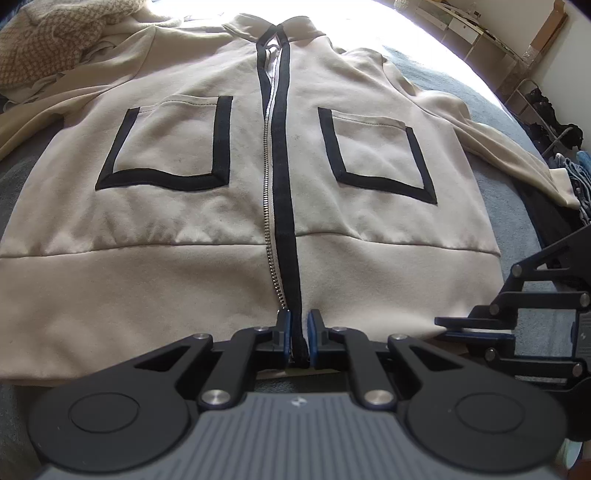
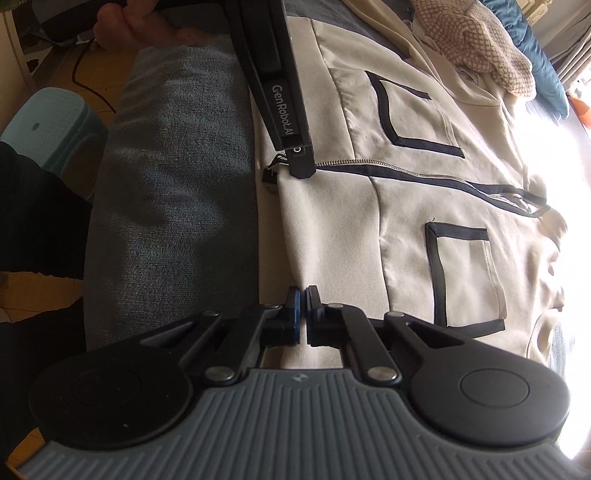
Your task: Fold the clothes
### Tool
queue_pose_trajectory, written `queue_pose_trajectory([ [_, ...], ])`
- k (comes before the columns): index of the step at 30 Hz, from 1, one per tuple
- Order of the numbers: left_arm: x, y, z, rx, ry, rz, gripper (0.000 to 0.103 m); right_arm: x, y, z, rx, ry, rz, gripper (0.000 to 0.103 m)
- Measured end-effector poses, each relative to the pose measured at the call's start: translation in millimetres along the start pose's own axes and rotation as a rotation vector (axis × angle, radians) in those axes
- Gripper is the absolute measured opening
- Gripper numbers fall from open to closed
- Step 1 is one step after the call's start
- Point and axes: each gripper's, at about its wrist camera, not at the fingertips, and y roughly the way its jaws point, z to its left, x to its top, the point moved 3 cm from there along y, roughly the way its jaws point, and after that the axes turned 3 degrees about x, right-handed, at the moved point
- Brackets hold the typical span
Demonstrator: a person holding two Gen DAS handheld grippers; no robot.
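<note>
A cream zip jacket (image 1: 177, 280) with black trim and two front pockets lies flat, front up, on a grey bed cover (image 2: 173, 184). My left gripper (image 1: 300, 334) sits at the middle of the hem, shut on the black zipper strip (image 1: 286, 206) at its lower end. In the right wrist view the left gripper (image 2: 301, 171) comes down from the top onto that same zipper end. My right gripper (image 2: 303, 304) is shut on the jacket's hem (image 2: 332, 258) further along the edge. The left wrist view shows the right gripper (image 1: 476, 328) lying flat at the hem's right side.
A knitted beige garment (image 1: 48, 40) is heaped beyond the jacket's shoulder. Dark clothes (image 1: 569, 166) hang off the bed's right side. A teal stool (image 2: 48, 122) stands on the wooden floor beside the bed. A person's hand (image 2: 140, 26) holds the left gripper.
</note>
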Motion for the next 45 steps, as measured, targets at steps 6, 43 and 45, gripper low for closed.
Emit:
queue_pose_trajectory([
  [6, 0.6, -0.2, 0.3, -0.003, 0.013, 0.013, 0.010, -3.6, 9.6, 0.5, 0.040, 0.013, 0.010, 0.001],
  [43, 51.6, 43.6, 54.4, -0.342, 0.038, 0.050, 0.032, 76.6, 141.0, -292.6, -0.076, 0.602, -0.170, 0.020],
  [45, 52.7, 45.4, 56.4, -0.360, 0.028, 0.060, 0.032, 75.9, 131.5, -303.5, -0.076, 0.668, -0.152, 0.021],
])
